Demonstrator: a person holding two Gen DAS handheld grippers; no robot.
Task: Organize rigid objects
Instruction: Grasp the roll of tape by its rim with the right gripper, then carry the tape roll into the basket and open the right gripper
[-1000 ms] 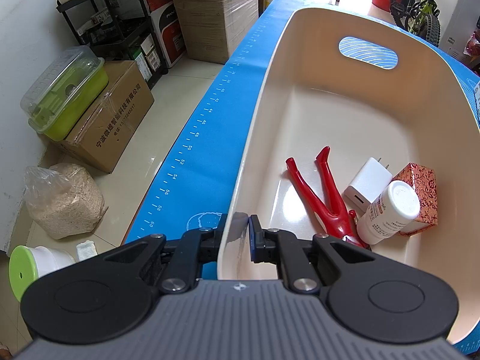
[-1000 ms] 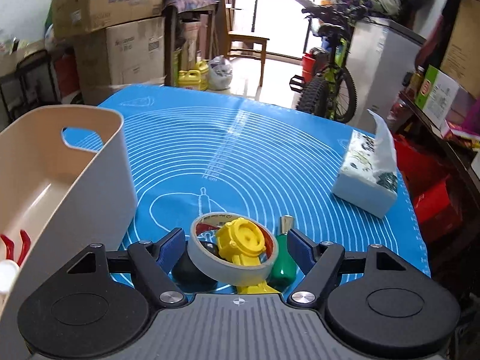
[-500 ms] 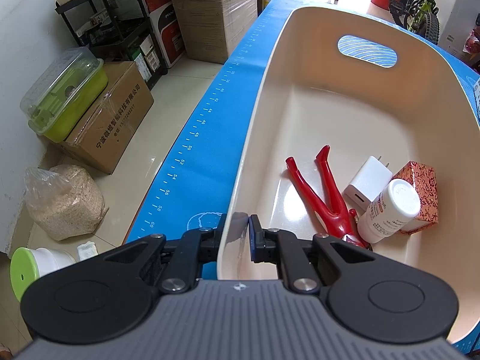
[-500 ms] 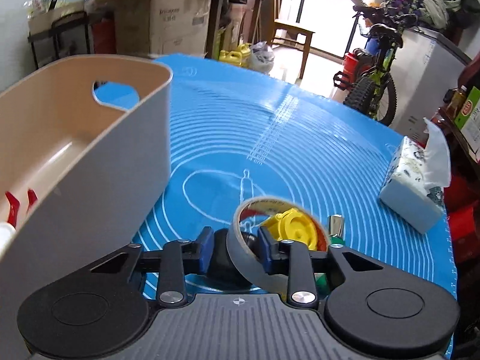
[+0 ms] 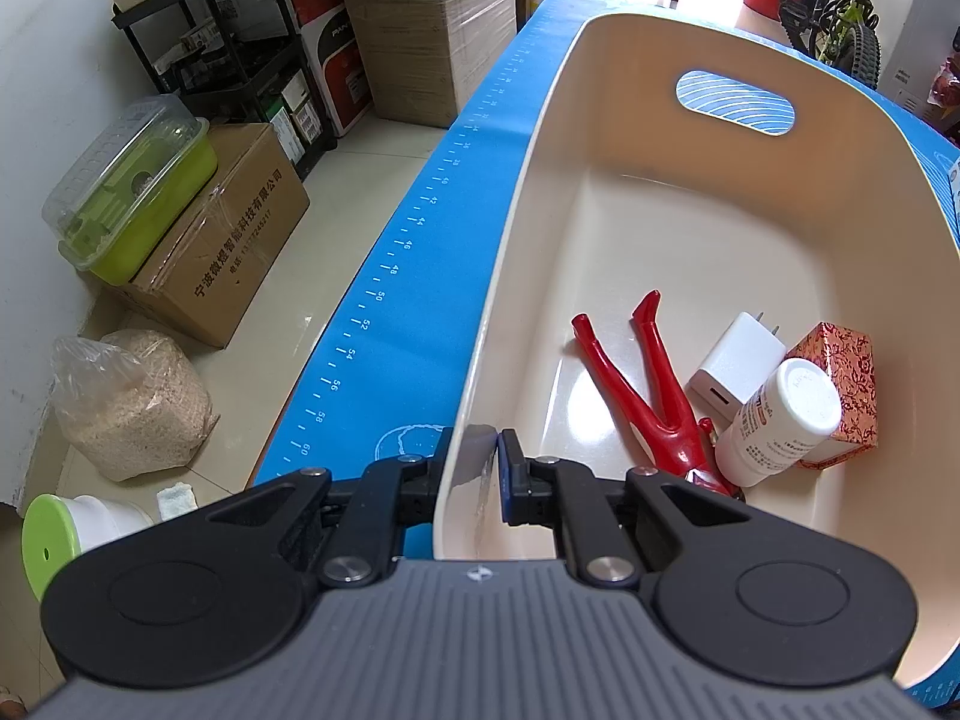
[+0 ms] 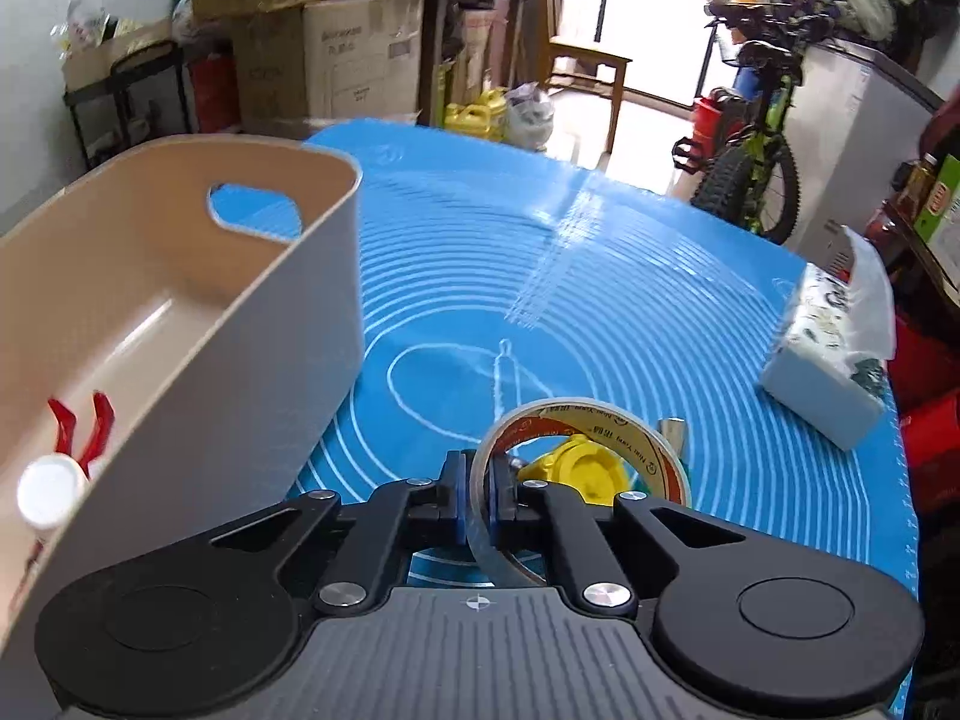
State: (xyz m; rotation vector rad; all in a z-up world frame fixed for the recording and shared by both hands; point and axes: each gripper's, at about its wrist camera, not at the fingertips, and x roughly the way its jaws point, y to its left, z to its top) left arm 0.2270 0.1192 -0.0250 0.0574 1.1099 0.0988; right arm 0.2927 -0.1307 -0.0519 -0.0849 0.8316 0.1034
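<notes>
A beige plastic bin (image 5: 708,240) stands on a blue mat (image 5: 414,276). My left gripper (image 5: 477,468) is shut on the bin's near rim. Inside the bin lie a red figurine (image 5: 648,384), a white charger (image 5: 735,366), a white bottle (image 5: 780,420) and a red patterned box (image 5: 846,372). My right gripper (image 6: 477,504) is shut on the wall of a tape roll (image 6: 585,456) and holds it above the mat (image 6: 540,276), to the right of the bin (image 6: 198,324). A yellow part (image 6: 579,471) shows through the roll.
A tissue pack (image 6: 834,354) lies at the mat's right edge. A small metal piece (image 6: 672,429) lies behind the tape roll. Cardboard boxes (image 5: 222,234), a green container (image 5: 132,186) and a sack (image 5: 132,402) stand on the floor left of the table. A bicycle (image 6: 750,144) stands behind the table.
My right gripper closed on the tape roll's wall and lifted it, tilting it upright and moving up and left toward the bin. The left gripper has kept its hold on the bin rim.
</notes>
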